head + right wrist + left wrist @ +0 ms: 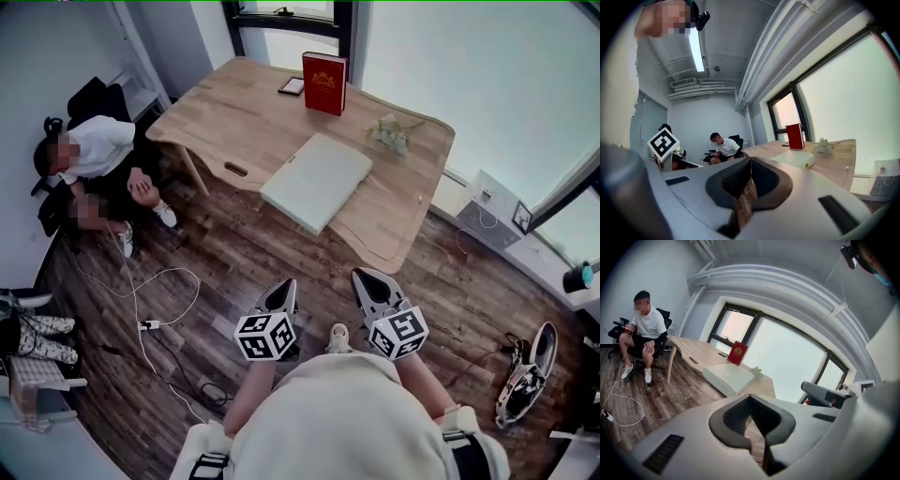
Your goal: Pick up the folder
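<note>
on the counter (234, 122), at its near edge, the white folder (317, 180) lies flat, well ahead of both grippers. left gripper (279, 296) and right gripper (375, 284): jaws pressed together, empty. folder looks thick, stiff and smooth; probably best pinched at the near edge.

The floor (309, 267) on the near side of the table (234, 117) is open. The folder (317, 181) lies at its near edge, bare wood around it. A red book (324, 82) stands at its far edge, flowers (389, 133) near its right end, a person (89, 155) by its left end.
</note>
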`<control>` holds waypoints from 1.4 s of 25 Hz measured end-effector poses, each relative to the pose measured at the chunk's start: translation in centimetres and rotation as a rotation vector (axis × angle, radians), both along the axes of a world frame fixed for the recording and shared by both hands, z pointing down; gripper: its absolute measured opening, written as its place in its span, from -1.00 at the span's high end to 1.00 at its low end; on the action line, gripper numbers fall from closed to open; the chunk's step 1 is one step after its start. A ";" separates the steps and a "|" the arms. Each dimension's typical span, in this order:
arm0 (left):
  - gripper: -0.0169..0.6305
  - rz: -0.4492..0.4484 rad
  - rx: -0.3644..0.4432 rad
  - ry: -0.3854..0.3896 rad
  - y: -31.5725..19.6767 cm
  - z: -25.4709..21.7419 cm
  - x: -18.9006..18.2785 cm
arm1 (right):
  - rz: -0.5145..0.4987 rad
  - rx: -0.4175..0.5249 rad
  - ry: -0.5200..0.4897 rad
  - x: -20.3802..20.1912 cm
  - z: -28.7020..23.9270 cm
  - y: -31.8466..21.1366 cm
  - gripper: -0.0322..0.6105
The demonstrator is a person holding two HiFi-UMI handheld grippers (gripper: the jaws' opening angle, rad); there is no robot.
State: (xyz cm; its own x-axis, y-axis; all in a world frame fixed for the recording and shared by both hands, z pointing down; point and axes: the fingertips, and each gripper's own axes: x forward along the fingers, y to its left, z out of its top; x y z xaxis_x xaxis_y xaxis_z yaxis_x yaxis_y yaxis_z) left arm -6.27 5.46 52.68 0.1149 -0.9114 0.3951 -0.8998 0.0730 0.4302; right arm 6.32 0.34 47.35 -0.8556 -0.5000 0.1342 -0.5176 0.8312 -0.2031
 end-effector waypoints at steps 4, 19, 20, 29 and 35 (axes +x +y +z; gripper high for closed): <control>0.89 -0.025 0.007 0.019 -2.3 0.0 -0.1 | -0.017 0.004 -0.002 0.1 -0.1 -2.8 0.84; 0.89 -0.110 0.013 0.062 -10.2 0.2 -0.4 | -0.078 0.000 0.003 0.6 0.4 -11.3 0.84; 0.89 -0.115 0.014 0.064 -10.6 0.3 -0.3 | -0.081 -0.001 0.005 0.7 0.5 -11.7 0.84; 0.89 -0.156 0.002 0.093 -11.7 1.0 -1.0 | -0.091 -0.025 0.002 1.2 1.2 -13.2 0.84; 0.89 -0.157 -0.004 0.126 -11.9 1.5 -1.6 | -0.085 -0.033 0.010 1.1 1.6 -13.5 0.84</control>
State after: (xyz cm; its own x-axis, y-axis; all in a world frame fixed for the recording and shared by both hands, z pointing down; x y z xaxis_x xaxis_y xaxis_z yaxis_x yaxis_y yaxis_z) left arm -7.87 -6.49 54.16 0.0205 -0.9204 0.3904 -0.8161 0.2101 0.5383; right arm 7.40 -13.15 48.92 -0.8932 -0.4210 0.1581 -0.4478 0.8649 -0.2266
